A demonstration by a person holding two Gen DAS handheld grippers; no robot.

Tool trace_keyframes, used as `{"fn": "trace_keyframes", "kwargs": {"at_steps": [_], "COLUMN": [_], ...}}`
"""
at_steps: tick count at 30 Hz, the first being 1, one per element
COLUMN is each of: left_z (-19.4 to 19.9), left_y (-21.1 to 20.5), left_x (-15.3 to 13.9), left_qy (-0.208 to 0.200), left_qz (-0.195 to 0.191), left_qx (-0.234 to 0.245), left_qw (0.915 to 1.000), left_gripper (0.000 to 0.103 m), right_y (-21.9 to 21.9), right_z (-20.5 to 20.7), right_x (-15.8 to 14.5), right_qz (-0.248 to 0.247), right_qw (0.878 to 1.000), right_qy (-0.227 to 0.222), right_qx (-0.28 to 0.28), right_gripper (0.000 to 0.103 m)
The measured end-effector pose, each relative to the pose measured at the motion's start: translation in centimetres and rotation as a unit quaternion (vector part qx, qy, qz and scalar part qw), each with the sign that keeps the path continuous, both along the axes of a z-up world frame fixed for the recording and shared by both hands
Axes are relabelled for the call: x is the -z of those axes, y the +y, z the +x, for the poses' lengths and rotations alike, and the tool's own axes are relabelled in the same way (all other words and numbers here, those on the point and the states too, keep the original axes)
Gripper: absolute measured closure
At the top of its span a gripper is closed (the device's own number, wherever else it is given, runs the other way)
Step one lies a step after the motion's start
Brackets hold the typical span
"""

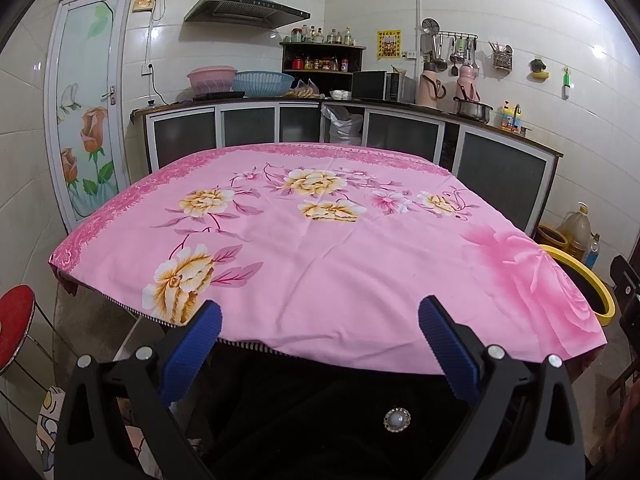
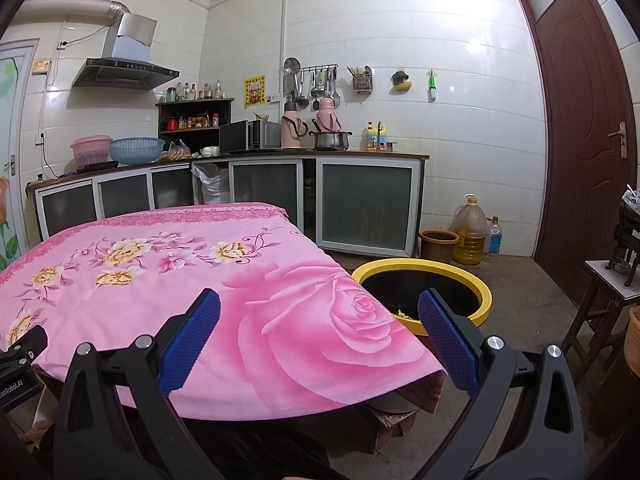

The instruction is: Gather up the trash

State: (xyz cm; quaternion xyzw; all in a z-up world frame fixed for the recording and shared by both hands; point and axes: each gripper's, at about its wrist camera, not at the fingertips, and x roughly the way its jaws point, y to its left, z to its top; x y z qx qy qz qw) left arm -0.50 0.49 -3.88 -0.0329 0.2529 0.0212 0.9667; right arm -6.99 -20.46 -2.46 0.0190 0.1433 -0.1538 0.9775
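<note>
Blue-padded left gripper point(image 1: 320, 316) and right gripper point(image 2: 319, 310) — fingers released, empty, above near edge of pink-clothed worktop point(image 1: 340, 248), yellow-rimmed bin point(image 2: 486, 286) beside its right edge.

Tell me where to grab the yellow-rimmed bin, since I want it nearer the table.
Grip the yellow rim on its floor-side arc, coming from above with one of the jaws inside the opening, one outside. The rim is raised and exposed there; the table overhangs the near-left arc.
</note>
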Motion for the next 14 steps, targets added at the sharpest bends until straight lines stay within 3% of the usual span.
{"fn": "trace_keyframes", "kwargs": {"at_steps": [14], "left_z": [0.13], "left_y": [-0.21], "left_x": [0.06], "left_qy": [0.004], "left_qz": [0.000], "left_qx": [0.004], "left_qw": [1.0000], "left_gripper": [0.008], "right_y": [-0.09], "right_z": [0.05], "right_x": [-0.06], "right_qz": [0.000], "right_qw": [1.000], "right_qy": [-0.001], "right_qx": [0.000], "right_gripper": [0.008]}}
